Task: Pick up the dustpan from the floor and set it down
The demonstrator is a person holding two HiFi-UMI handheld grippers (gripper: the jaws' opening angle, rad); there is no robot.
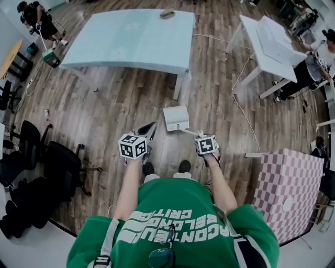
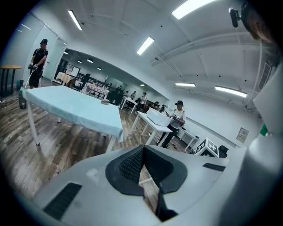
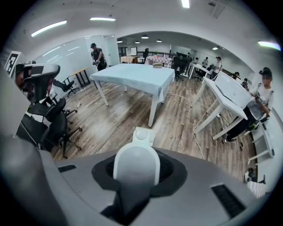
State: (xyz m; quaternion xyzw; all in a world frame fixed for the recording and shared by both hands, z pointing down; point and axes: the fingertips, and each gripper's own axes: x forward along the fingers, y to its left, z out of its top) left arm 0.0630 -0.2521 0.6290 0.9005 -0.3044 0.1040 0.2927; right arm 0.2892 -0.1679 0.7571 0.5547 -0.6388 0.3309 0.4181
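Right claw point(image 3: 135, 174): closed on the white handle of the dustpan point(image 1: 176, 118); the pads are largely covered by it.
Left claw point(image 2: 145, 172): narrowly parted, nothing gripped.
Dustpan: held ahead of the feet point(image 1: 184, 166), over the wood floor point(image 1: 125, 99); contact with the floor cannot be judged.

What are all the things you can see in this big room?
dustpan: one, white, in front of the feet
table: one, light blue cover, far middle
small round thing: one, greyish, on that table's far edge
desk: one, white, far right
office chairs: several, black, left side
box: one, pink-and-white checked, near right
cable: one, white, lying by the desk
other people: two, one far left, one far right
shirt: one, green, on the person
left gripper: one, grey, jaws apart, empty
right gripper: one, grey, closed on the dustpan's handle
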